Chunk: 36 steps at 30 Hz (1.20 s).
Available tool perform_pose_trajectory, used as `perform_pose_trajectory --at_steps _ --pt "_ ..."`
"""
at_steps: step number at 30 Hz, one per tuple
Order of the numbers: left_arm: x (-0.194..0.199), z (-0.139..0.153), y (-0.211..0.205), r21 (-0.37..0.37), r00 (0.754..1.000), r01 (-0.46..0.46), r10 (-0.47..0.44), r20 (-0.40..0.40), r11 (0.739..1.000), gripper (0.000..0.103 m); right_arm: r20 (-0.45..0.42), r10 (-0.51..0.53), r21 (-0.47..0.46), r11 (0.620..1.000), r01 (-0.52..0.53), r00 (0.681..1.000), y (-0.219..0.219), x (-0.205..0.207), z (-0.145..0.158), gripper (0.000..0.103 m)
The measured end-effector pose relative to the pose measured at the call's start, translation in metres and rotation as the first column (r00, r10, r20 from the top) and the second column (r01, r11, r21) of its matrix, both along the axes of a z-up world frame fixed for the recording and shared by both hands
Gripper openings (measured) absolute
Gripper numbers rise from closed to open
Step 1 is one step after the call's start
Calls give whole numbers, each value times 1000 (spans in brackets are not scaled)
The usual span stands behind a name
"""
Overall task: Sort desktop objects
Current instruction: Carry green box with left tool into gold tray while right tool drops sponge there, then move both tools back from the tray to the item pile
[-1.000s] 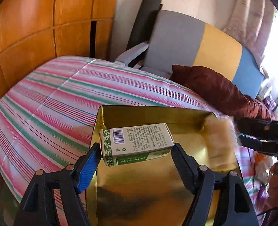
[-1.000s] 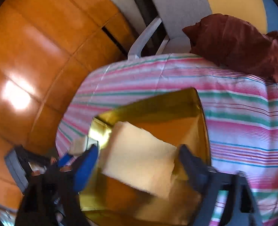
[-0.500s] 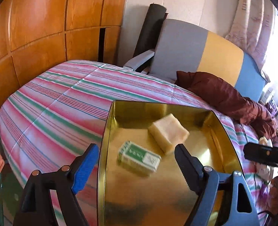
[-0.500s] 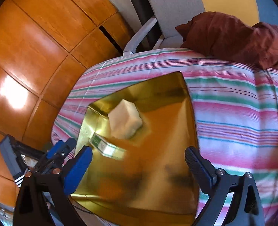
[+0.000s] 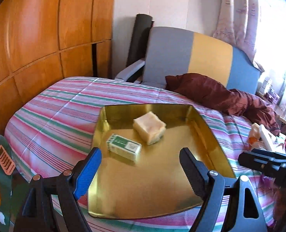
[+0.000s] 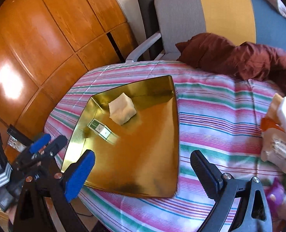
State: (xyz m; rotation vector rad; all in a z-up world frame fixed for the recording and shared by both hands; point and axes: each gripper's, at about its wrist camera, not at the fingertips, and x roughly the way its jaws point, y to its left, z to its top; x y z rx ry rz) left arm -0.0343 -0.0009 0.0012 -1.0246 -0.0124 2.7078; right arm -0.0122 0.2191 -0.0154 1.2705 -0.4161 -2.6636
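Note:
A gold tray lies on the striped cloth. Inside it, toward the far left, sit a green-and-white small box and a pale yellow block. My left gripper hovers open above the tray's near side, nothing between its fingers; it also shows at the left edge of the right wrist view. My right gripper is open too, above the tray's near right edge, holding nothing.
A pile of loose items lies on the cloth to the right. A dark red cushion and a grey-yellow-blue chair stand behind. Wooden panels line the left. An orange comb-like item lies low at the left.
Both grippers let go of their loads, the box from the left and the yellow block from the right, which now rest in the tray. Both grippers pulled back and up.

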Motion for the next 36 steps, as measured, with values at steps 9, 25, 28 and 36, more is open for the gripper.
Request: perform_pose_trajectory --at_steps 9,25,28,36 --pt "14 5 22 30 999 54 -53 -6 998 84 -5 -43 42 998 43 999 22 38 3 99" --pt "28 -2 73 75 967 248 -251 35 966 83 108 -304 23 953 303 947 154 127 5 100" --pt "29 -5 85 77 958 279 -283 53 957 83 116 -404 23 914 404 907 197 157 13 100" --pt "34 -10 129 37 916 392 -394 73 919 82 209 -555 56 829 556 805 268 202 7 100"
